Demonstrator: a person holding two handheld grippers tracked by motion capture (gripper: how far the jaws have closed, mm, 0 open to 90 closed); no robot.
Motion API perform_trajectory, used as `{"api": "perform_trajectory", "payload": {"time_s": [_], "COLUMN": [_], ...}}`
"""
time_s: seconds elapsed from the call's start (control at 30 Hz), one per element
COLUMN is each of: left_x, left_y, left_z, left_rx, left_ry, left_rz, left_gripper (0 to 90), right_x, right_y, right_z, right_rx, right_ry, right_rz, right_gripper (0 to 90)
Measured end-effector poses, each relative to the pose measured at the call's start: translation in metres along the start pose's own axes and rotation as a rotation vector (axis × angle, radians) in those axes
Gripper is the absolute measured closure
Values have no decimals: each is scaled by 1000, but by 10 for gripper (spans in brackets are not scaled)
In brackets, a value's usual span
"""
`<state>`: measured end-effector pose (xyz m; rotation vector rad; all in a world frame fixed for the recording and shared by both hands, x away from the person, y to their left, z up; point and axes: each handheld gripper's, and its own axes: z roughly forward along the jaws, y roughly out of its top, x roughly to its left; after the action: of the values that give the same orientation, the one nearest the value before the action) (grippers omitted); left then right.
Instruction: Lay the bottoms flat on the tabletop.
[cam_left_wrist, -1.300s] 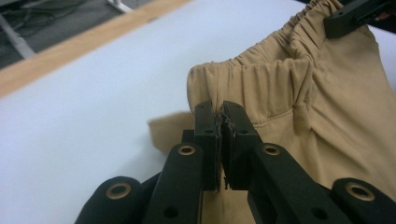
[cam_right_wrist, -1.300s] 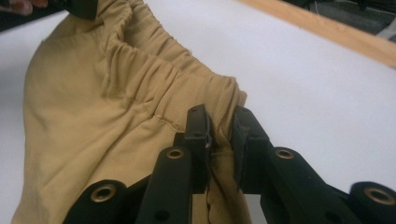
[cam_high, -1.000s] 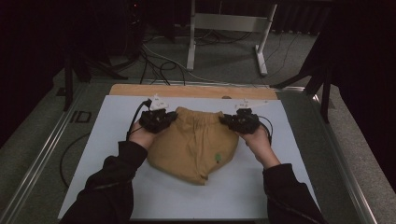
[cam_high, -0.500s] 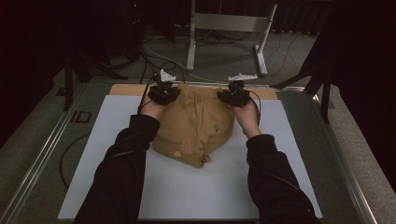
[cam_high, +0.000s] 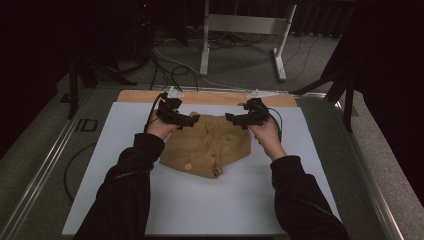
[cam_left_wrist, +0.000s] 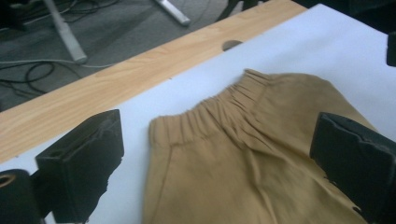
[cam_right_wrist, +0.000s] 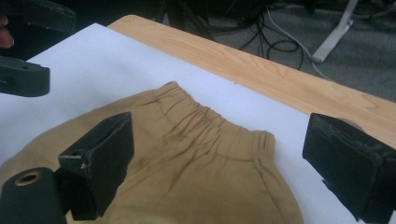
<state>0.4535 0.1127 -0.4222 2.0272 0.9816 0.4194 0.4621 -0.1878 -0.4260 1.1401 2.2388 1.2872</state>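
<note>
Tan shorts (cam_high: 210, 147) lie flat on the white sheet (cam_high: 200, 205), with the elastic waistband toward the far edge. My left gripper (cam_high: 192, 120) hovers at the waistband's left corner and my right gripper (cam_high: 232, 119) at its right corner. Both have just been opening. In the left gripper view the left gripper (cam_left_wrist: 219, 140) stands wide open over the shorts (cam_left_wrist: 280, 107), its pads clear of the cloth. In the right gripper view the right gripper (cam_right_wrist: 226, 154) is spread the same way above the shorts (cam_right_wrist: 187, 126), touching nothing.
A wooden table strip (cam_high: 210, 97) runs along the sheet's far edge. Beyond it on the floor are a metal stand (cam_high: 240, 25) and cables (cam_high: 165, 65). A metal rail (cam_high: 45, 170) borders the left side. The left gripper (cam_right_wrist: 23, 79) shows at the right gripper view's top left.
Both hands carried the waistband toward the far edge, drawing the shorts out flat. Both jaws then opened and let go of the cloth, and the hands drew back a little.
</note>
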Motion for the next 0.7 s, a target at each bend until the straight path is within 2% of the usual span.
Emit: {"api": "perform_trajectory", "payload": {"time_s": [0.23,0.27,0.37,0.43,0.47,0.57,0.6,0.63,0.67,0.7], "left_x": [-4,-6,-8,-10,-12,-15,-19,-19,-23,-23], "left_y": [-14,-18,-22,-26,-29,-33,-38,-38,-45,-45], "left_z": [-22,-27,-33,-39,-47,-55,-63,-63,-71,-71], "left_rx": [-25,-36,-37,-52,-57,-69,-74,-74,-84,-84], "left_ry": [-25,-28,-22,-36,-33,-42,-46,-46,-55,-55], "left_rz": [5,1,15,13,26,24,40,40,43,43], "left_gripper": [35,35,35,35,34,34,34,34,35,35], "right_x": [8,12,16,21,27,34,42,42,54,54], "right_y": [-9,-12,-15,-19,-21,-24,-27,-27,-28,-28], "right_z": [-16,-20,-23,-26,-28,-30,-33,-33,-37,-37], "right_rx": [-22,-26,-15,-25,-12,-21,-31,-31,-24,-24], "right_ry": [28,46,50,66,80,100,126,126,166,166], "right_rz": [-24,-26,-48,-51,-78,-89,-104,-104,-136,-136], "right_gripper": [94,94,94,94,94,94,97,97,107,107]}}
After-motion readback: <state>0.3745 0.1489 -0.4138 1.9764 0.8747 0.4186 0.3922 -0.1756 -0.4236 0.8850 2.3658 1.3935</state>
